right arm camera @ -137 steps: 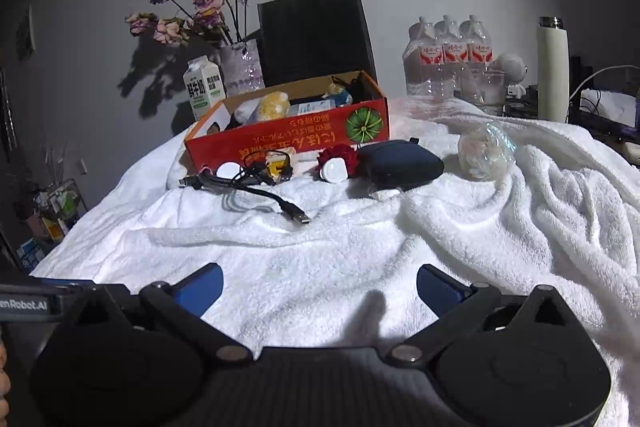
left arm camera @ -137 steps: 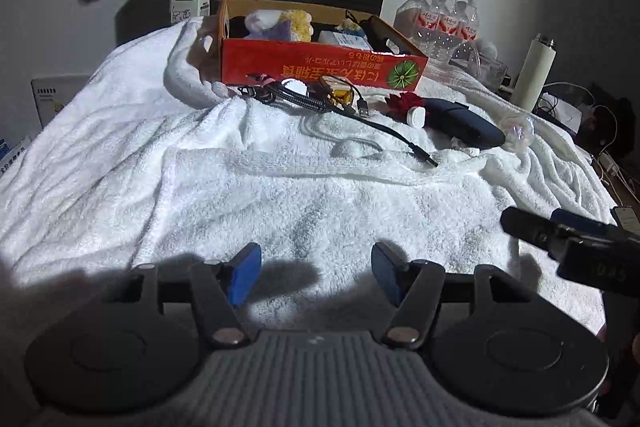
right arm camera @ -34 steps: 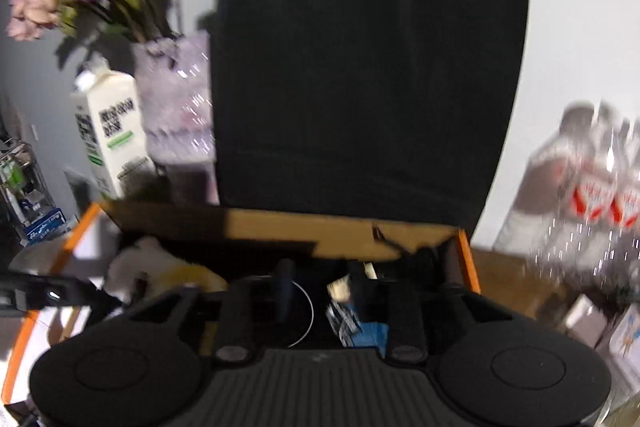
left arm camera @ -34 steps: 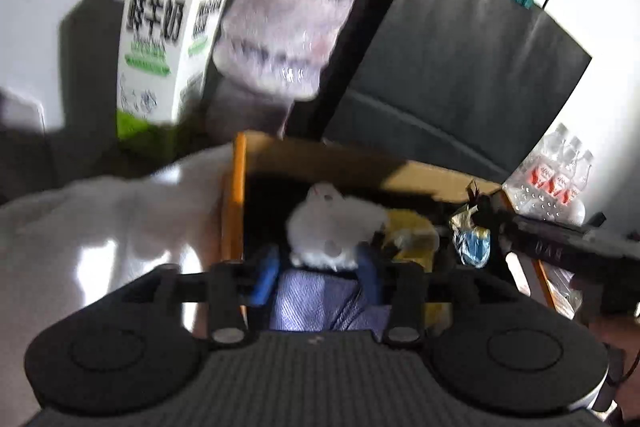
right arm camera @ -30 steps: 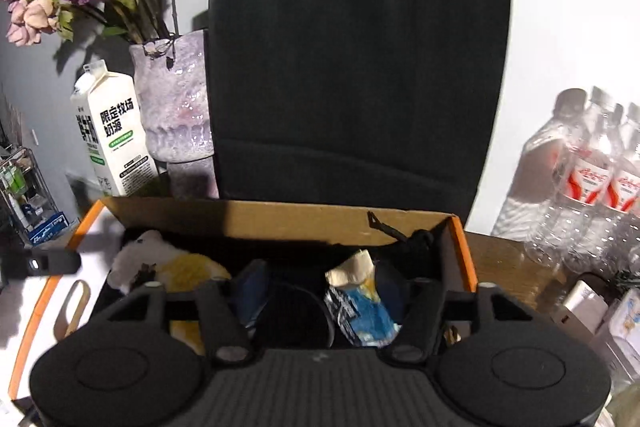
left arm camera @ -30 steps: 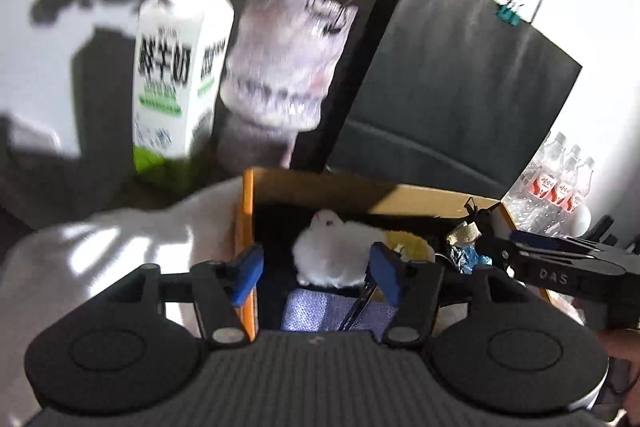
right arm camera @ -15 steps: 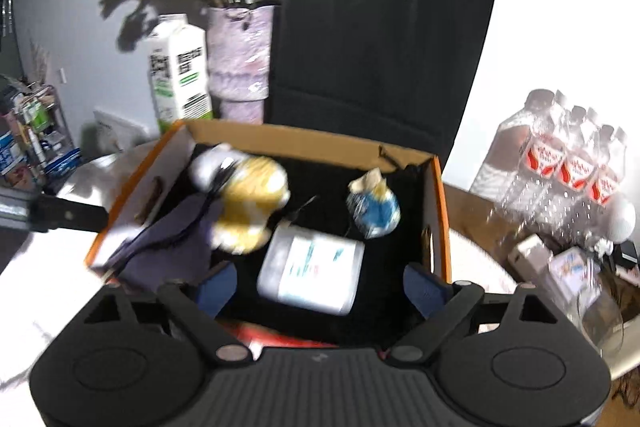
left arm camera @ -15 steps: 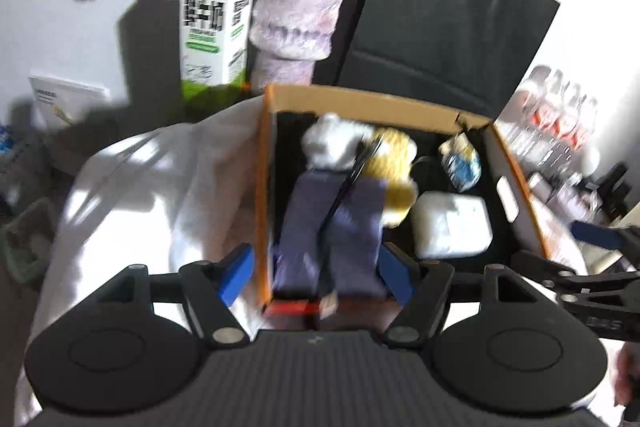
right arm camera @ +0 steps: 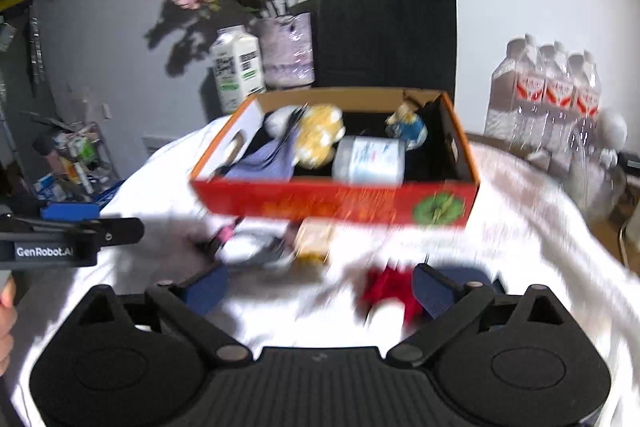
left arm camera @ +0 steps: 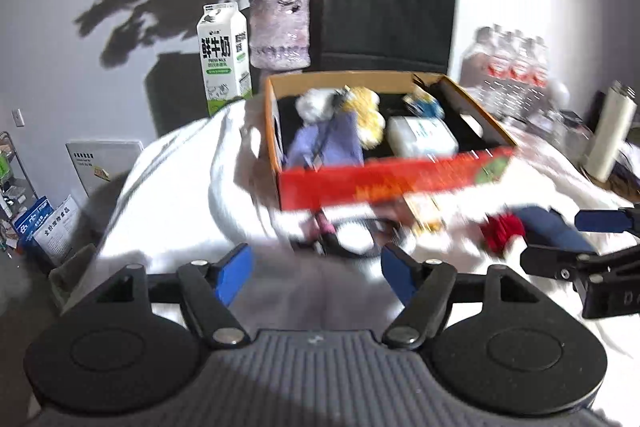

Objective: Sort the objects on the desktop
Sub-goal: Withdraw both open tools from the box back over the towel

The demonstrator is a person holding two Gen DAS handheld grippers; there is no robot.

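Note:
A red and orange cardboard box (left arm camera: 384, 183) (right arm camera: 340, 199) stands on the white towel (left arm camera: 180, 187). It holds a purple cloth (left arm camera: 324, 143), a white plush, a yellow plush (right arm camera: 320, 135), a white pack (right arm camera: 368, 159) and a blue wrapped item (left arm camera: 424, 105). Loose items lie blurred in front of the box: a black cable (left arm camera: 352, 235), a red flower (right arm camera: 388, 287), a dark blue case (left arm camera: 548, 227). My left gripper (left arm camera: 314, 269) is open and empty, in front of the box. My right gripper (right arm camera: 320, 287) is open and empty over the loose items.
Behind the box stand a milk carton (left arm camera: 224, 59), a vase of dried roses (left arm camera: 280, 31) and a black paper bag (left arm camera: 386, 15). Water bottles (right arm camera: 548, 95) and a white flask (left arm camera: 608, 131) stand at the right. Clutter sits on the floor at the left.
Both grippers have pulled back and up from the box, open and empty. The box has receded and the loose items in front of it have come into view.

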